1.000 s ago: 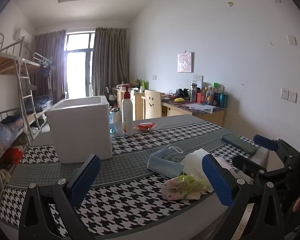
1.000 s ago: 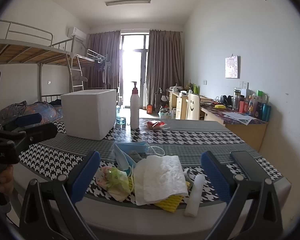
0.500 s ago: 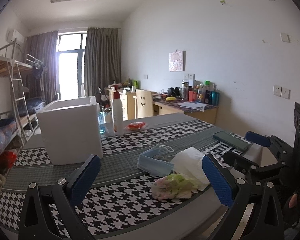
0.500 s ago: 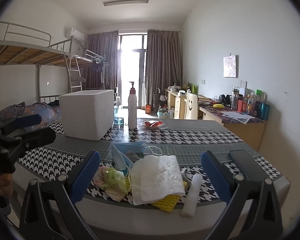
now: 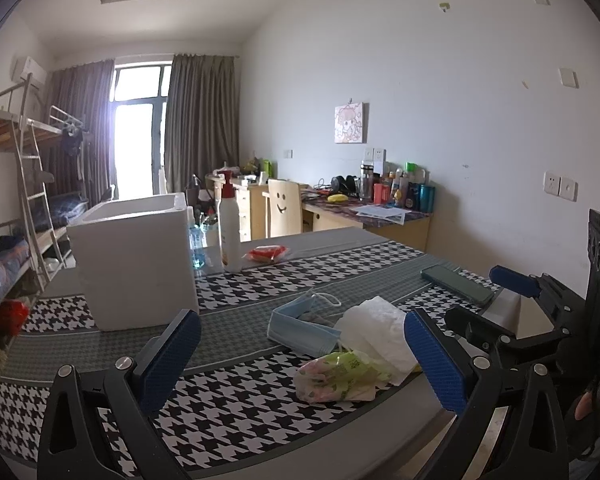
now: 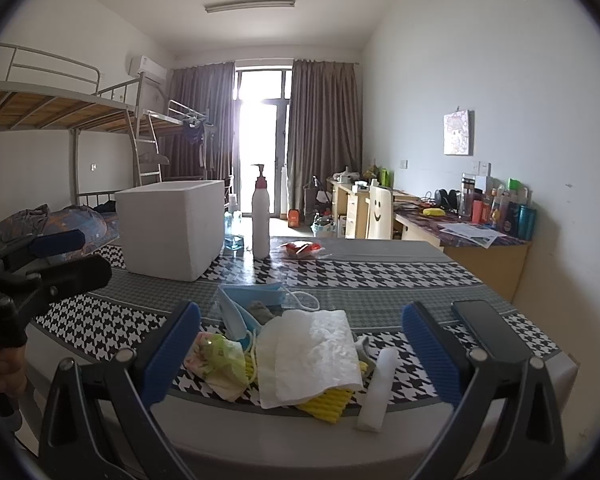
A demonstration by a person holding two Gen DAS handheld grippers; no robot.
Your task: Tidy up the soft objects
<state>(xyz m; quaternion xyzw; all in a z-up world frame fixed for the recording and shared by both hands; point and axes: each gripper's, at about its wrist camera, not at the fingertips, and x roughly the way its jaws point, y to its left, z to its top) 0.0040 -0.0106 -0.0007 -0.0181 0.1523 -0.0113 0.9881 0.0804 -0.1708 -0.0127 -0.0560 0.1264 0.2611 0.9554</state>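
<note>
Just ahead of the right gripper (image 6: 300, 344), whose blue pads stand wide apart and empty, a crumpled white paper tissue (image 6: 310, 354) lies over a yellow ribbed sponge (image 6: 324, 406), with a blue pleated face mask (image 6: 246, 306) beyond. These look light and limp, so pinching a raised fold should work best. The left gripper (image 5: 300, 360) is likewise spread and empty, the pile lying ahead toward its right finger.

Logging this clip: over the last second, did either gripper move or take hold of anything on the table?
The left gripper swung its view rightward, toward the pile; the right gripper eased slightly closer. Both jaws open, holding nothing. The blue face mask, white tissue, foam box and pump bottle lie as before.
</note>
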